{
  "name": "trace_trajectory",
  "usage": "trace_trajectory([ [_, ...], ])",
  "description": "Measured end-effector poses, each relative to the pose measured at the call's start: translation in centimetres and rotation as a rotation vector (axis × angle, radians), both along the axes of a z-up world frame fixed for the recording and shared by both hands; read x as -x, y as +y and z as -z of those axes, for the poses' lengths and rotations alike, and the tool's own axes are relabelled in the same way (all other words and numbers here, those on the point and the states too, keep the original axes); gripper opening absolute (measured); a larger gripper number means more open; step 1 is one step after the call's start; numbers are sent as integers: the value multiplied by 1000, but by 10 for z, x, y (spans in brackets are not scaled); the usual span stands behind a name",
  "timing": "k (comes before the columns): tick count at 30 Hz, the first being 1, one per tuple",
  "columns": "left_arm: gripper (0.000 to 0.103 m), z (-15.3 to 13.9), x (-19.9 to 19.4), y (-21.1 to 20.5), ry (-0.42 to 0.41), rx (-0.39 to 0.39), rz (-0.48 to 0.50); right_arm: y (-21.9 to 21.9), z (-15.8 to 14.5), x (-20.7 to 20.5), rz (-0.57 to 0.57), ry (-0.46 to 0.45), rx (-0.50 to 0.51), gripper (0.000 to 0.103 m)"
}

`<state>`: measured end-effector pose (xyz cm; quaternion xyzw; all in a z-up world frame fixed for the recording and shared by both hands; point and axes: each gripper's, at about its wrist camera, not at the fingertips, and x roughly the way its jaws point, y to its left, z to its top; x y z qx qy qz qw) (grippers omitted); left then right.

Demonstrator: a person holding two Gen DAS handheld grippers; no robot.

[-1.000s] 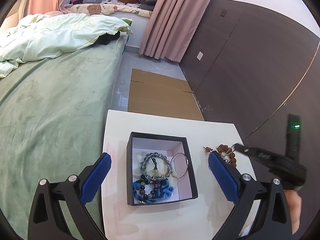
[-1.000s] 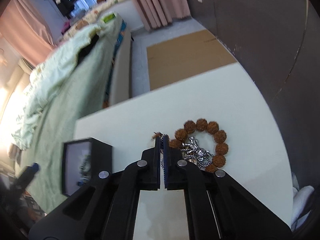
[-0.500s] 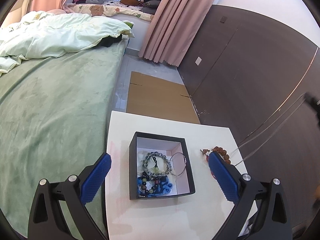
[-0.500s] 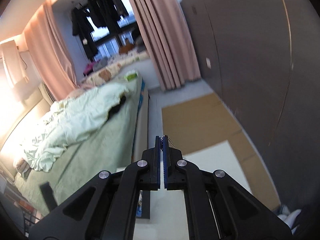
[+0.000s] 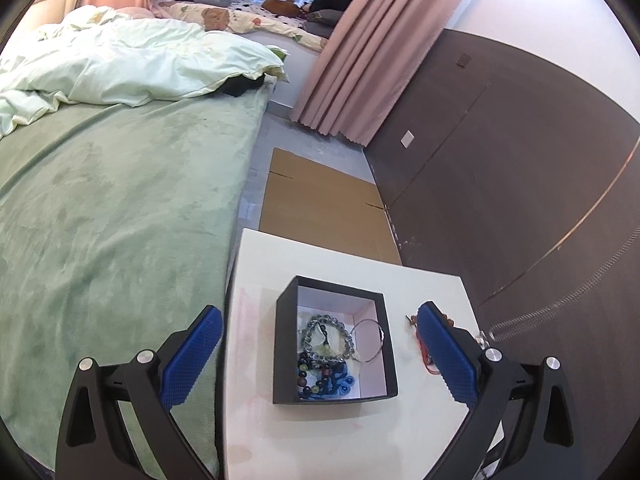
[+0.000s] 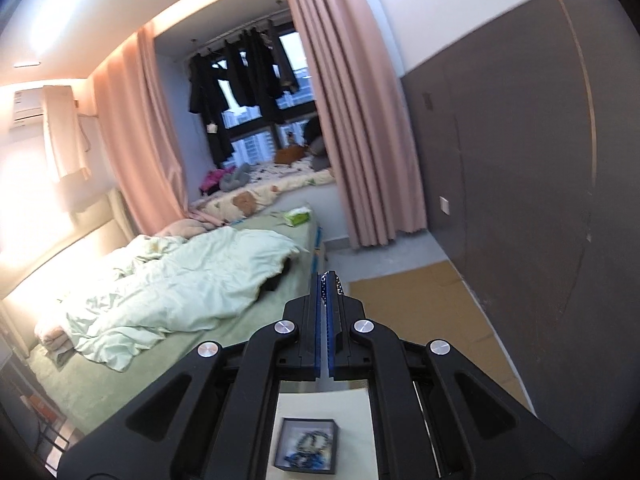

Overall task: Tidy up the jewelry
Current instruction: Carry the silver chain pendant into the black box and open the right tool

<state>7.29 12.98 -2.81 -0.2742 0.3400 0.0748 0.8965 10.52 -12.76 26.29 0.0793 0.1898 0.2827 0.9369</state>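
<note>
A black jewelry box point(image 5: 335, 343) with a white inside sits on the white table point(image 5: 328, 440). It holds several bead bracelets and a thin metal bangle point(image 5: 368, 340). My left gripper point(image 5: 316, 356) is open and empty, with a finger on either side of the box. A brown bead bracelet point(image 5: 420, 336) lies right of the box, mostly hidden by the right finger. My right gripper point(image 6: 325, 280) is shut on a silver chain point(image 6: 339, 286), held high above the table. The chain point(image 5: 560, 304) hangs slantwise at the right of the left wrist view. The box point(image 6: 306, 450) shows far below.
A green bed point(image 5: 100, 220) with a rumpled pale duvet point(image 5: 120, 68) stands left of the table. Flat cardboard point(image 5: 324, 208) lies on the floor beyond the table. A dark wall panel point(image 5: 500, 160) runs along the right. Pink curtains point(image 5: 360, 60) hang at the back.
My right gripper has risen steeply from the bead bracelet, lifting the silver chain off the table. The left gripper has risen and drawn back a little, still open around the box.
</note>
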Motion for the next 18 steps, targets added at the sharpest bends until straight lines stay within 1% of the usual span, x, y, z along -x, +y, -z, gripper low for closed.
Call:
trace_trajectory([
  [5,94,-2,4,9,-10,24,-20,31,-8,6,-54,-9,1,3],
  [10,94,-2,7,15,-10,33,-30,56,1,8,-91,7,10,3],
  [14,95,-3,10,21,-15,35,-56,77,27,3,-140,72,29,3],
  [16,95,0,12,25,-3,46,-76,91,45,-3,-171,126,70,4],
  [18,95,6,10,28,35,70,-93,104,70,-9,-157,163,138,4],
])
